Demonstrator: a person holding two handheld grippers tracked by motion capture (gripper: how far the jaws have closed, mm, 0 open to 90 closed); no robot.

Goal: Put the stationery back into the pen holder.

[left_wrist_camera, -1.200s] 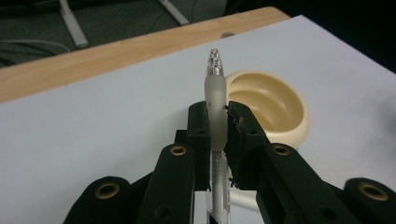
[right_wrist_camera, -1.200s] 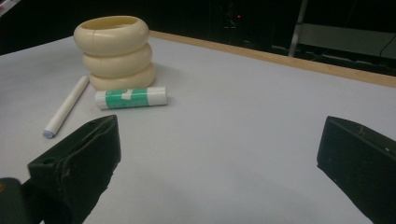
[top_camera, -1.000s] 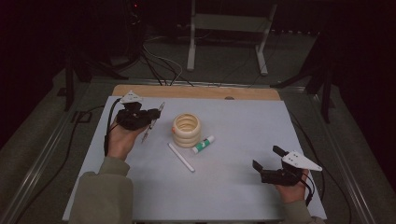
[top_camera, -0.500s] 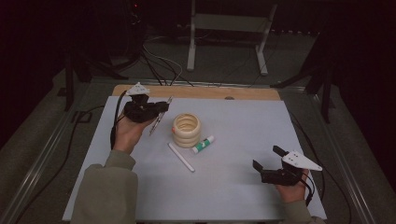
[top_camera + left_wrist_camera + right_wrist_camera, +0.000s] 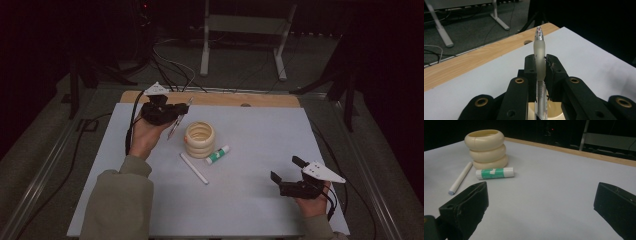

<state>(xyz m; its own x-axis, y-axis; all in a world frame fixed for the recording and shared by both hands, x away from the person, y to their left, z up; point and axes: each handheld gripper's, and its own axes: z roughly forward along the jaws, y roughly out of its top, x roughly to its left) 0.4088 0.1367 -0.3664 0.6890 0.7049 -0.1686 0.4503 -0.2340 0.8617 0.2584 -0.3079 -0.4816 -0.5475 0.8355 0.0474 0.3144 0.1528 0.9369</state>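
My left gripper (image 5: 176, 114) is shut on a clear pen (image 5: 179, 119) with a frosted grip and holds it in the air just left of the cream ribbed holder (image 5: 199, 139). Between the jaws in the left gripper view, the pen (image 5: 539, 62) stands upright, with the holder's rim (image 5: 554, 113) below it. Beside the holder on the white mat lie a green-labelled glue stick (image 5: 217, 155) and a white stick (image 5: 194, 168). My right gripper (image 5: 286, 170) rests open near the mat's front right corner, nothing between its jaws. In the right gripper view I see the holder (image 5: 487, 148), glue stick (image 5: 494, 173) and white stick (image 5: 461, 178).
The white mat (image 5: 260, 130) covers a wooden table whose far edge (image 5: 225, 98) shows. Cables and a metal stand's legs (image 5: 242, 45) lie on the floor beyond. Bare mat stretches between the holder and my right gripper.
My left gripper has carried the pen up and to the right, closer to the cream holder. The right gripper has stayed where it was.
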